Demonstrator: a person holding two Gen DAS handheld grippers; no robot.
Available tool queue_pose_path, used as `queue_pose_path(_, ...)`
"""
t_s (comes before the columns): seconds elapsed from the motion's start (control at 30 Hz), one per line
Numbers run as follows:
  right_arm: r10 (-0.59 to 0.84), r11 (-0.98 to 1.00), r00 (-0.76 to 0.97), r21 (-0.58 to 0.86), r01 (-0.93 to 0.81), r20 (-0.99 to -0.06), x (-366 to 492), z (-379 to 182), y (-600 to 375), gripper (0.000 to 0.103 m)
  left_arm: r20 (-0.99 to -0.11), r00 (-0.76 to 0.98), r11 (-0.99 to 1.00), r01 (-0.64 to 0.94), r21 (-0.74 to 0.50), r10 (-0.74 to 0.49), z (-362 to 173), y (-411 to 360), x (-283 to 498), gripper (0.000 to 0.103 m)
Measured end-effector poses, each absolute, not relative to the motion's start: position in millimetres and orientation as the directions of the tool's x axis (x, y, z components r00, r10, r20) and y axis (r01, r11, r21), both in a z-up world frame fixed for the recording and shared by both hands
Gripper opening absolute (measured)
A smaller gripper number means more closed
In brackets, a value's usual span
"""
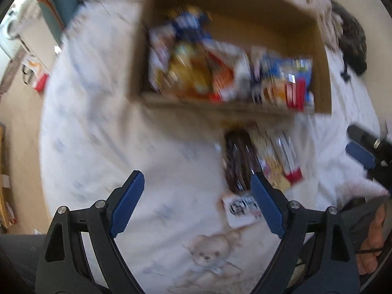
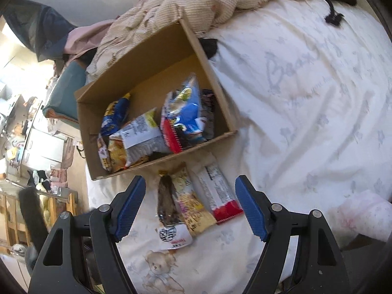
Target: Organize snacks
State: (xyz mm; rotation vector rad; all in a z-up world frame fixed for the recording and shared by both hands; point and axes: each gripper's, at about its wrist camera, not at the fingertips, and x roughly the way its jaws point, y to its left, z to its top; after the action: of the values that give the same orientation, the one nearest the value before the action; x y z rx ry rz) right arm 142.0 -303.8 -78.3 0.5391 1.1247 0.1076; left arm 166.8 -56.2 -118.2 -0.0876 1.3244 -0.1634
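A wide white bedsheet point(image 2: 306, 98) printed with pale flowers and a teddy bear fills most of the scene, with a rumpled beige quilt point(image 2: 196, 2) bunched behind it. On the sheet sits an open cardboard box point(image 2: 156, 56), already partly filled with snack bags point(image 2: 156, 127) heaped toward its near wall. Just outside that wall, three loose packets lie side by side on the sheet: a dark-filled packet point(image 2: 169, 203), a yellow packet point(image 2: 191, 203) touching it, and a white-and-red bar point(image 2: 220, 196) beside that. The right gripper point(image 2: 191, 208) hangs over these three, jaws spread wide and grasping nothing; the left gripper point(image 1: 197, 203) hovers nearby, likewise released and empty. My guess is that the step in hand is picking up the leftovers; next would be lowering onto one packet, closing across its narrow width, and lifting it over the box wall.
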Motion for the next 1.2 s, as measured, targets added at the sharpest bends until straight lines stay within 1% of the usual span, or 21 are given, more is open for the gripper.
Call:
queue_pose_path(0.13,0.343,0.852,0.443,0.473,0.224,-0.828,138.1,-80.2,-315.0,0.079,-0.964,0.166,0.977,0.083,-0.195,-0.207,-144.6,-80.8,174.8,0.086)
queue_pose_path(0.3,0.338,0.843,0.443,0.476,0.249,-0.830,136.9,-83.1,-323.6,0.079,-0.957,0.082,0.960,-0.013,-0.281,-0.279,-180.8,-98.6,190.0,0.086)
queue_pose_path(0.4,0.342,0.835,0.437,0.482,0.263,-0.832,137.8,-86.3,-325.7,0.079,-0.957,0.082,0.959,-0.034,-0.283,-0.279,-189.0,-103.4,195.2,0.086)
queue_pose_path(0.43,0.344,0.834,0.434,0.483,0.267,-0.833,138.0,-87.7,-326.1,0.079,-0.958,0.087,0.960,-0.033,-0.278,-0.274,-190.0,-104.4,196.2,0.084)
queue_pose_path(0.5,0.344,0.835,0.428,0.481,0.267,-0.836,140.1,-88.6,-325.1,0.079,-0.957,0.098,0.961,-0.017,-0.276,-0.273,-191.1,-106.0,196.9,0.070)
queue_pose_path(0.6,0.347,0.838,0.417,0.477,0.264,-0.840,142.8,-90.9,-322.7,0.079,-0.952,0.101,0.957,0.018,-0.289,-0.289,-187.5,-110.3,195.3,0.055)
queue_pose_path(0.7,0.351,0.840,0.405,0.475,0.262,-0.844,145.0,-92.9,-319.3,0.079,-0.949,0.094,0.954,0.039,-0.299,-0.301,-182.5,-109.2,192.4,0.050)
queue_pose_path(0.8,0.362,0.840,0.403,0.482,0.248,-0.840,146.5,-92.8,-315.4,0.079,-0.954,0.099,0.959,0.029,-0.283,-0.284,-170.5,-97.0,189.4,0.050)
queue_pose_path(1.03,0.381,0.837,0.390,0.492,0.239,-0.838,145.8,-93.6,-312.3,0.079,-0.974,0.117,0.980,0.073,-0.184,-0.192,-128.6,-72.8,167.8,0.050)
queue_pose_path(1.2,0.419,0.821,0.360,0.517,0.241,-0.833,149.0,-101.0,-306.5,0.079,-0.971,0.129,0.980,0.049,-0.194,-0.199,-105.4,-45.4,160.5,0.050)
